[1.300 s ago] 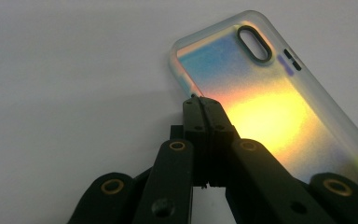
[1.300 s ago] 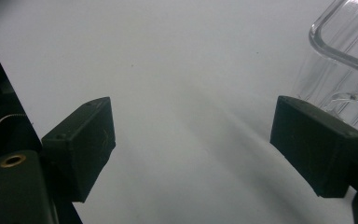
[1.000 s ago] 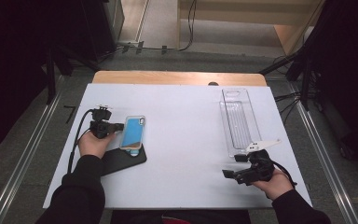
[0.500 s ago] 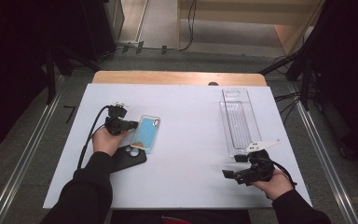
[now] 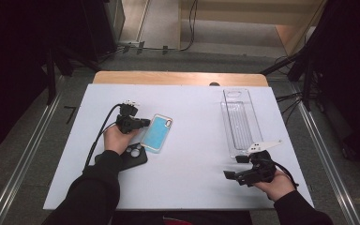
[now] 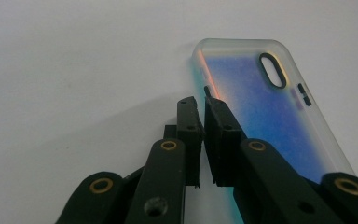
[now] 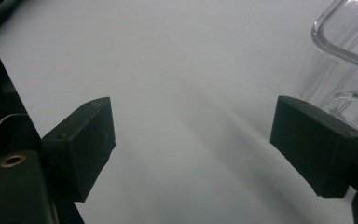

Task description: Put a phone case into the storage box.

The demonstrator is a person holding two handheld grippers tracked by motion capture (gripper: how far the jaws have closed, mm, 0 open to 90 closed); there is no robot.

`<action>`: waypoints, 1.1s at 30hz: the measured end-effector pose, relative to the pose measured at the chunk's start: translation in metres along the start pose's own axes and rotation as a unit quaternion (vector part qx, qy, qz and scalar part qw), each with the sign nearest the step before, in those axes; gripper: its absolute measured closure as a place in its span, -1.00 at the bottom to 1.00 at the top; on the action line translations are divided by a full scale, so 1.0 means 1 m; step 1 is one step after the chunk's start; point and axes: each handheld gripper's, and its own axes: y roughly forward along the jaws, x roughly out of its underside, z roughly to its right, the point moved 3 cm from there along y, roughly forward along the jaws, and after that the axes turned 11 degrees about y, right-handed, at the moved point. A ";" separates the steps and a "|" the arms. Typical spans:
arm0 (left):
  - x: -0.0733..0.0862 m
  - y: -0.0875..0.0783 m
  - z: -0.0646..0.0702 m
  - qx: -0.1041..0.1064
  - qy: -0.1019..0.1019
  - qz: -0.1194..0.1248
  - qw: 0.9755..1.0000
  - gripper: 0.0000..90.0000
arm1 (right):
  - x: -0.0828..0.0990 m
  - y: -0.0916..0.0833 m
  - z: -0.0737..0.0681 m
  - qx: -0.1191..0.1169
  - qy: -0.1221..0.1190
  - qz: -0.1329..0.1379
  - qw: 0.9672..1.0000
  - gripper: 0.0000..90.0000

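A translucent blue phone case [image 5: 157, 133] [image 6: 261, 107] lies flat on the white table [image 5: 192, 154], left of centre. My left gripper [image 5: 146, 123] [image 6: 201, 106] sits at its left long edge. Its jaws have just been opening and stand a thin slit apart, with the case's side rim at the slit and the right jaw over the case. My right gripper [image 5: 230, 176] [image 7: 191, 140] rests near the front right edge, its jaws wide open over bare table.
A black phone [image 5: 135, 157] lies by my left wrist, just below the case. A long clear plastic tray [image 5: 240, 119] [image 7: 349, 56] stands at the right, just beyond my right gripper. The table's wooden strip [image 5: 178, 78] runs along the far edge.
My left hand has carried the phone case to the right and farther from me, off the black phone. My right hand has kept still.
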 end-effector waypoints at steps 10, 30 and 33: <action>-0.005 -0.030 0.009 0.011 0.005 0.003 1.000 0.02 | 0.000 -0.001 0.000 0.000 0.000 0.003 1.000 -0.73; 0.031 -0.101 0.052 0.083 0.004 0.068 0.994 -0.30 | 0.000 -0.002 0.001 0.003 0.004 0.006 1.000 -0.73; 0.040 -0.106 0.059 0.083 0.008 0.074 0.994 -0.31 | 0.000 -0.001 0.001 0.003 0.004 0.006 1.000 -0.73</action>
